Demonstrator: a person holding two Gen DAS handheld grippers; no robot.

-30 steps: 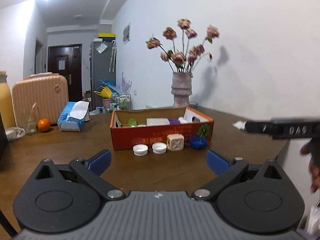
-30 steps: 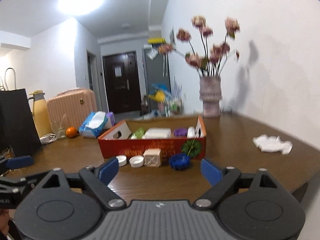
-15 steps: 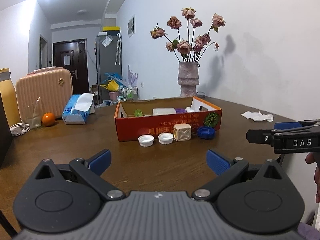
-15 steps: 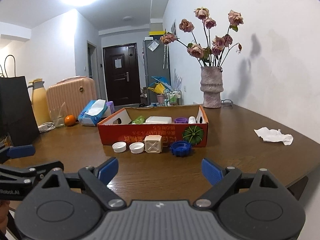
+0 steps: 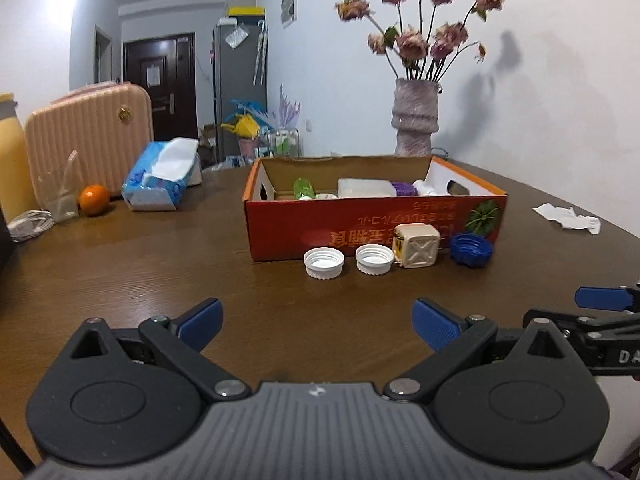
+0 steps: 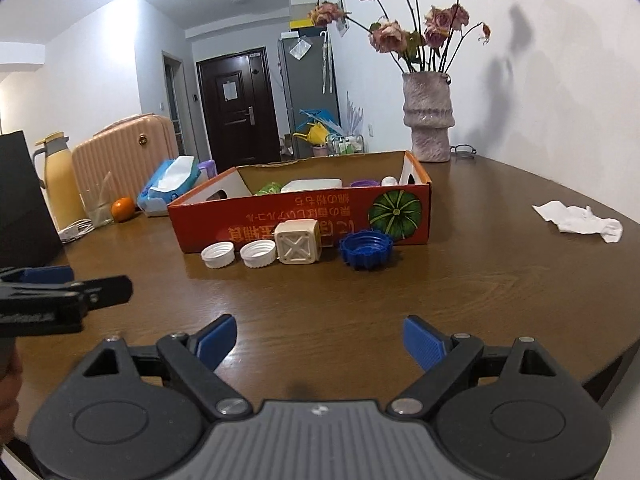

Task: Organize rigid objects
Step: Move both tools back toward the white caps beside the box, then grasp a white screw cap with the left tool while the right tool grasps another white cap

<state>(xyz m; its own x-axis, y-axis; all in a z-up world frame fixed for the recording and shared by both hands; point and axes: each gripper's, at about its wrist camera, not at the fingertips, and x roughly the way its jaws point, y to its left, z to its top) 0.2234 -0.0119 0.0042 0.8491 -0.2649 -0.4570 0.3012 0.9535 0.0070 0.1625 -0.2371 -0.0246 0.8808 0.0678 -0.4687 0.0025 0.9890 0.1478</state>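
Note:
A red cardboard box [image 5: 360,220] [image 6: 304,216] stands on the brown table and holds several small items. In front of it lie two white caps [image 5: 324,263] [image 5: 375,259] [image 6: 218,255] [image 6: 259,253], a cream cube [image 5: 416,245] [image 6: 298,241] and a blue cap [image 5: 471,249] [image 6: 366,249]. My left gripper [image 5: 318,322] is open and empty, some way short of the white caps. My right gripper [image 6: 320,342] is open and empty, short of the cube and blue cap. Each gripper shows at the edge of the other's view.
A vase of dried roses [image 6: 428,120] stands behind the box. A crumpled tissue [image 6: 576,222] lies right. A tissue pack [image 5: 160,176], orange [image 5: 94,199], pink suitcase [image 5: 88,132], yellow flask [image 6: 60,176] and black bag [image 6: 24,200] are left. The table edge [image 6: 616,360] is near right.
Both grippers have tilted down and moved closer to the table and the caps. Their jaws stay open. Nothing on the table has moved.

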